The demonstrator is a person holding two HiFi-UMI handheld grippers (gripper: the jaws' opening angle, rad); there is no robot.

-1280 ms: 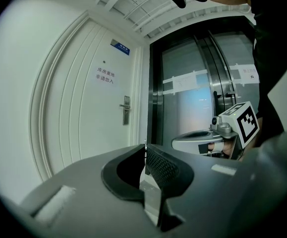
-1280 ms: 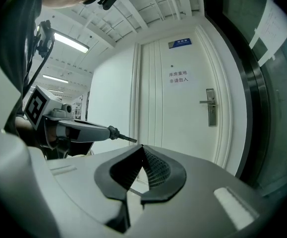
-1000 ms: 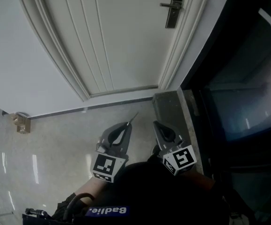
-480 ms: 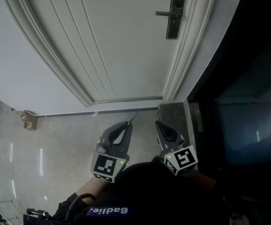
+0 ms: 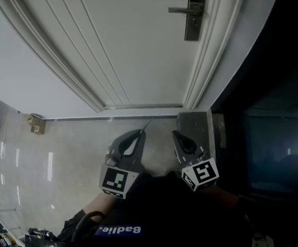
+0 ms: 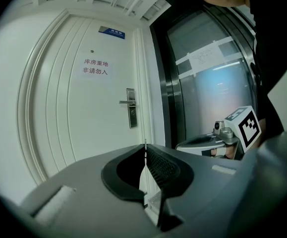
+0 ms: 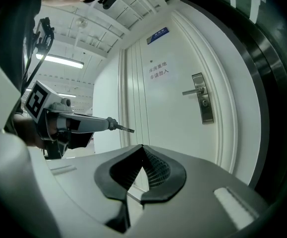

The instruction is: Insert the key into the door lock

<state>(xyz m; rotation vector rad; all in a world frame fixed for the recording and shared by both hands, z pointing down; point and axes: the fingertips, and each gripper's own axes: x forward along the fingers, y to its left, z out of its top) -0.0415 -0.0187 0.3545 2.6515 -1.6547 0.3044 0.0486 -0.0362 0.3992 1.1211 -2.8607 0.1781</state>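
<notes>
A white door (image 5: 138,45) carries a metal lock plate with a lever handle (image 5: 193,14) at the top of the head view. My left gripper (image 5: 141,132) is shut on a key; its thin blade (image 5: 147,124) pokes forward over the floor, well short of the door. In the left gripper view the key (image 6: 144,144) shows as a thin edge at the jaw tips, with the lock (image 6: 131,114) far ahead. My right gripper (image 5: 174,133) is shut and holds nothing. The right gripper view shows the key (image 7: 126,129) to the left and the lock (image 7: 205,104) to the right.
A dark glass panel in a black frame (image 5: 272,138) stands right of the door. A grey stone ledge (image 5: 195,125) lies at its foot beside my right gripper. A small door stop (image 5: 35,122) sits on the glossy floor at left. A paper sign (image 6: 94,67) is on the door.
The head view has shifted, so the door fills more of the frame and the lock sits higher. Both grippers keep the same pose, the left still holding the key.
</notes>
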